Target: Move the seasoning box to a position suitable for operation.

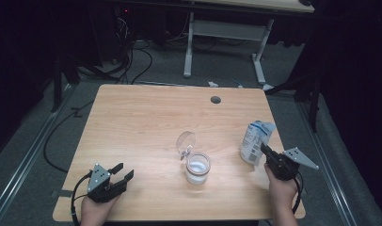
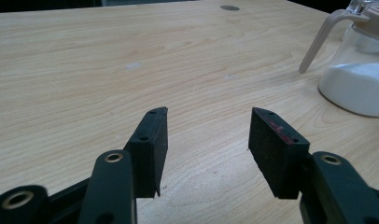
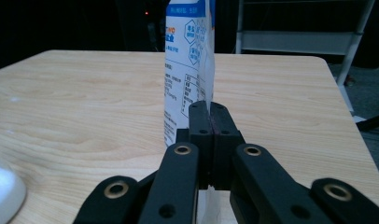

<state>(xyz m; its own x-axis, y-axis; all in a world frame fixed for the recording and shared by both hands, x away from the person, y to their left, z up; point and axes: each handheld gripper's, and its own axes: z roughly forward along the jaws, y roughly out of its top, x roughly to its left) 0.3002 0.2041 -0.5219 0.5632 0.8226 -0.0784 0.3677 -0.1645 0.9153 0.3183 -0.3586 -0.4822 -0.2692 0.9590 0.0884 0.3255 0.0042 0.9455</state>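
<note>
A white and blue printed bag (image 1: 254,139) stands upright at the table's right side. My right gripper (image 1: 264,148) is shut on its near edge; in the right gripper view the jaws (image 3: 209,105) pinch the bag (image 3: 187,56) at its seam. A glass jar (image 1: 197,168) partly filled with white powder stands in the middle front, its hinged lid (image 1: 186,142) flipped open behind it. My left gripper (image 1: 124,170) rests open near the front left corner with nothing between its fingers. In the left gripper view the open jaws (image 2: 208,112) point across bare wood, the jar (image 2: 360,84) far to their right.
The wooden table (image 1: 142,117) has a round cable hole (image 1: 215,100) near its back edge. A second desk's white legs (image 1: 189,42) and cables lie on the floor beyond. The bag stands close to the table's right edge.
</note>
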